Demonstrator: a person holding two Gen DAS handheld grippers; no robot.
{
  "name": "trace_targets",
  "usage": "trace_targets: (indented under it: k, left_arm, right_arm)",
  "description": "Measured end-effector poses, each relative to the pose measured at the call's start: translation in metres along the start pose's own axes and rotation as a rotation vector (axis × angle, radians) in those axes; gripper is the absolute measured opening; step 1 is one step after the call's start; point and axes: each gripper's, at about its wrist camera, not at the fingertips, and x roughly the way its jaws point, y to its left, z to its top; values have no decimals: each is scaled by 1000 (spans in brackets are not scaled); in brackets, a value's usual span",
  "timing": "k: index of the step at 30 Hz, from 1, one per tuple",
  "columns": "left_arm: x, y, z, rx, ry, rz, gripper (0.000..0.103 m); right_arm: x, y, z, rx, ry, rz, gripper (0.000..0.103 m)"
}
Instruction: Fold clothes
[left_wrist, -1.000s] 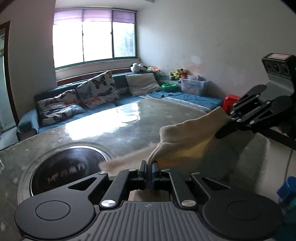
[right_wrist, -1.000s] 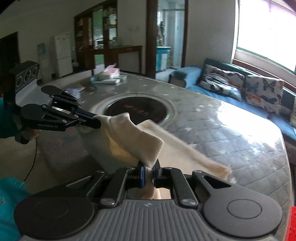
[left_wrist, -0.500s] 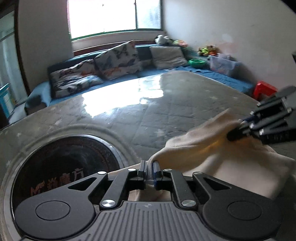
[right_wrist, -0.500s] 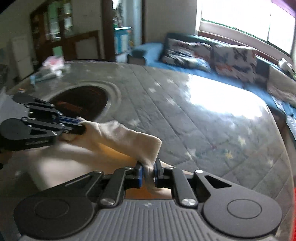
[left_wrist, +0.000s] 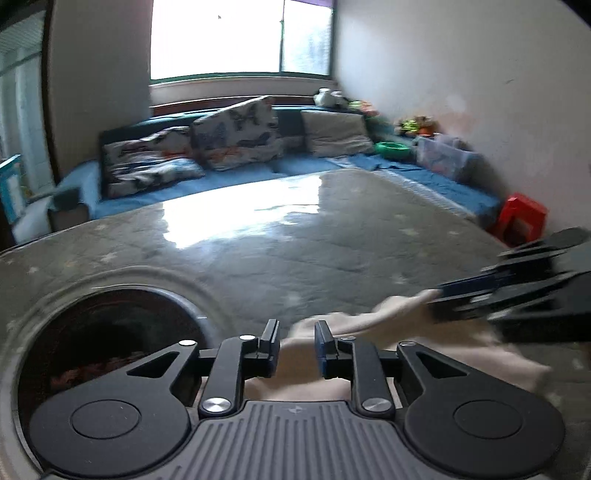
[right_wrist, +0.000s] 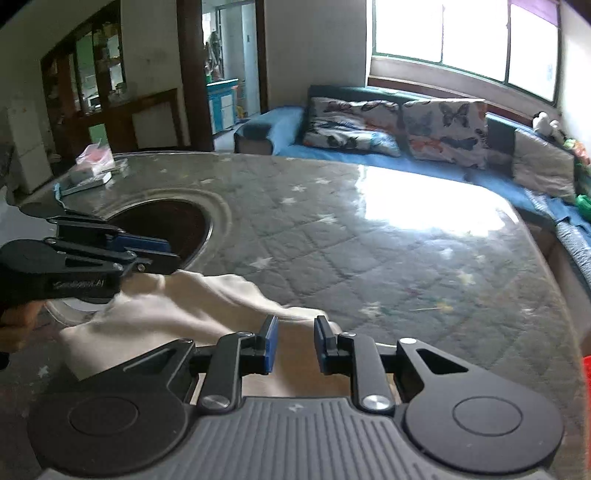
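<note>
A cream cloth (left_wrist: 373, 319) (right_wrist: 184, 306) lies folded over on the grey quilted table (left_wrist: 295, 240) (right_wrist: 369, 240). My left gripper (left_wrist: 295, 332) sits low over its near edge. Its jaws are opening, with the cloth's edge loose in the gap and the pads off it. My right gripper (right_wrist: 295, 328) hovers over the other corner. Its jaws are opening too, and the cloth lies slack between and under them. Each gripper shows in the other's view: the right gripper (left_wrist: 436, 295) is blurred at the cloth's far end, and the left gripper (right_wrist: 170, 254) is at the left.
A dark round recess (left_wrist: 110, 332) (right_wrist: 166, 225) is sunk into the table beside the cloth. A tissue packet and small items (right_wrist: 92, 162) lie at the table's far left. A blue sofa with butterfly pillows (right_wrist: 406, 125) runs behind, and a red stool (left_wrist: 521, 218) stands by the wall.
Both grippers came down toward the table with the cloth, which now rests flat instead of hanging. Both pairs of jaws went from shut on the cloth to parted.
</note>
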Motion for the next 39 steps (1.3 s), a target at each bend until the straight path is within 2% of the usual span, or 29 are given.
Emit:
trace_targets:
  k: [3,8,12,17,22,26,32,33,36,39]
  left_arm:
    - [10,-11,0,11,23,-15,25]
    - [38,-13,-2,-27,83,-8,27]
    - [41,-13,-5,-40,78,-9,27]
    - [41,-11,-6,-50,68,-9,29]
    - [41,-19,-8,-33,56,-6,44]
    - [42,-26,-8,-10,57,15,47]
    - [42,-24,-8,-14,58,23,47]
    - [42,-25,-8,-12,57,26,48]
    - [42,-27,-10,6,52,36,48]
    - [43,-28,-12,25,46,45,50]
  right_arm:
    - [17,2,0,28,15,13,19]
    - [42,5,-6,51,43,-17,19]
    - [26,-5,-8,69,17,-4,19]
    - [-10,-26,-20,75,7,-65,19]
    - [-37,-49,-43,125,34,-98,19]
    - [-40,-53,-54,154,29,-71,19]
    - [-18,-52,-53,185,26,-51,19]
    - [-13,-52,-53,189,32,-51,18]
    - [-10,-45,-54,160,17,-79,4]
    - [-21,-31,-48,82,-24,-141,3]
